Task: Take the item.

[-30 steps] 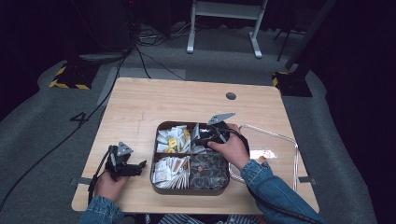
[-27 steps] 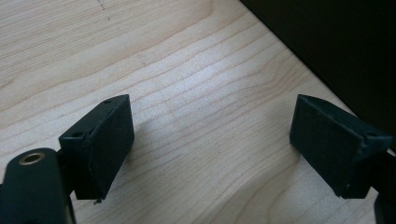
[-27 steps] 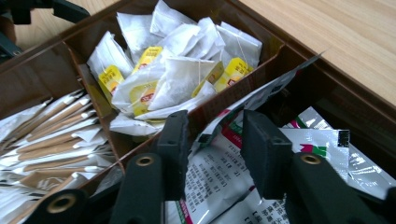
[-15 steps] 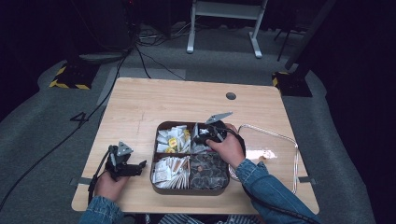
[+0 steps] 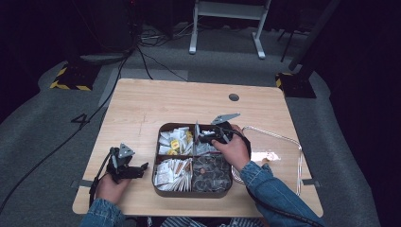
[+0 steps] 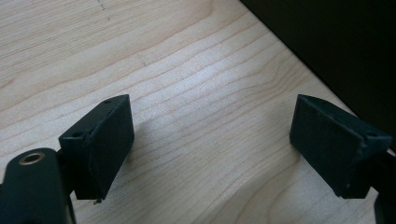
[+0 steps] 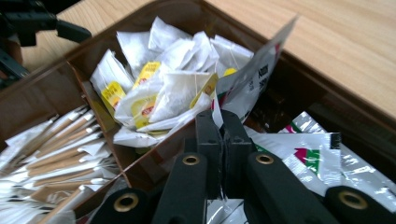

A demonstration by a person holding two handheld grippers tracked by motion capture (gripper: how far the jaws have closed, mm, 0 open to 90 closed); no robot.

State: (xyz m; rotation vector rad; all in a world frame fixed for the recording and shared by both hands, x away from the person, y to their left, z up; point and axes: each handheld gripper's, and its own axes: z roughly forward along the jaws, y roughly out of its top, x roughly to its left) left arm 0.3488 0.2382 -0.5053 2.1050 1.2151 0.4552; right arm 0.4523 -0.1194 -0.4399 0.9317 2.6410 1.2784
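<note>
A brown four-part tray (image 5: 192,194) sits near the table's front edge. Its far-left part holds white and yellow tea bags (image 7: 163,88), and its near-left part holds paper sticks (image 7: 51,154). Silver sachets (image 7: 308,154) lie in the part under my right gripper (image 7: 222,122). The jaws of the right gripper (image 5: 199,135) have just been closing and are now shut on one white and silver sachet (image 7: 256,74), which stands up over the tray's divider. My left gripper (image 6: 210,140) rests open on bare wood, left of the tray (image 5: 141,168), with nothing between its jaws.
A white cable loop (image 5: 285,140) lies on the table right of the tray, with a small shiny packet (image 5: 263,156) inside it. A round hole (image 5: 233,97) marks the far side of the tabletop. Dark floor and cables surround the table.
The right forearm has swung slightly to the left. Both grippers keep their places.
</note>
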